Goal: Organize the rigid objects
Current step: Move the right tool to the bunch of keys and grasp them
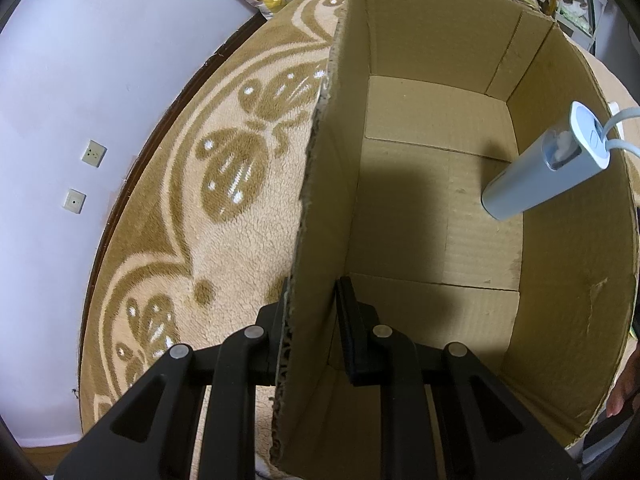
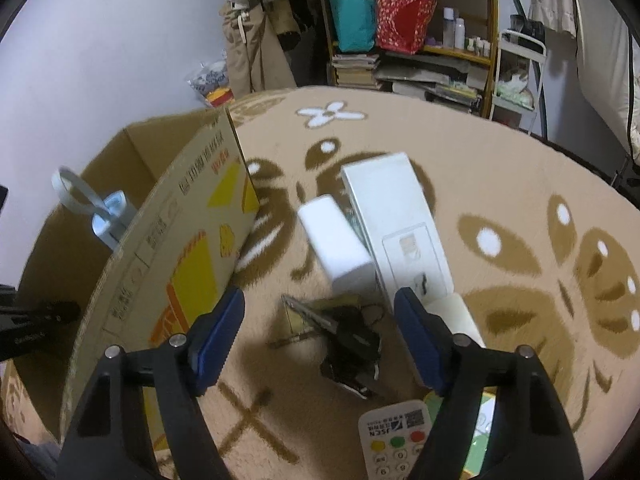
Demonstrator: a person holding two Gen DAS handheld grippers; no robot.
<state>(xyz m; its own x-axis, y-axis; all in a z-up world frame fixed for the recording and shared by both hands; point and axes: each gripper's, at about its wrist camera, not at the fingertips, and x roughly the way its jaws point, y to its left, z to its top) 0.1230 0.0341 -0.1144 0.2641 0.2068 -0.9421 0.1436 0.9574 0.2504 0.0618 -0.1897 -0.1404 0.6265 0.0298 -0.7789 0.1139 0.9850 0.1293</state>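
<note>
In my left wrist view, the left gripper (image 1: 310,320) has its jaws clamped on the wall of the cardboard box (image 1: 440,184); a grey flashlight (image 1: 536,172) leans inside. In my right wrist view, the right gripper (image 2: 320,332) hovers with jaws wide apart above the black keys (image 2: 348,340) on the blanket (image 2: 500,184), near a white box (image 2: 400,232).

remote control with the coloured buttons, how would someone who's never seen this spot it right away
Start at the open cardboard box on the patterned blanket and look to the loose items beside it on the right. Nearest the camera, below the bunch of keys and between the right gripper's blue fingers, lies the remote control. Unlike the plain white boxes further back, it has yellow, green and red buttons above numbered keys.
</note>
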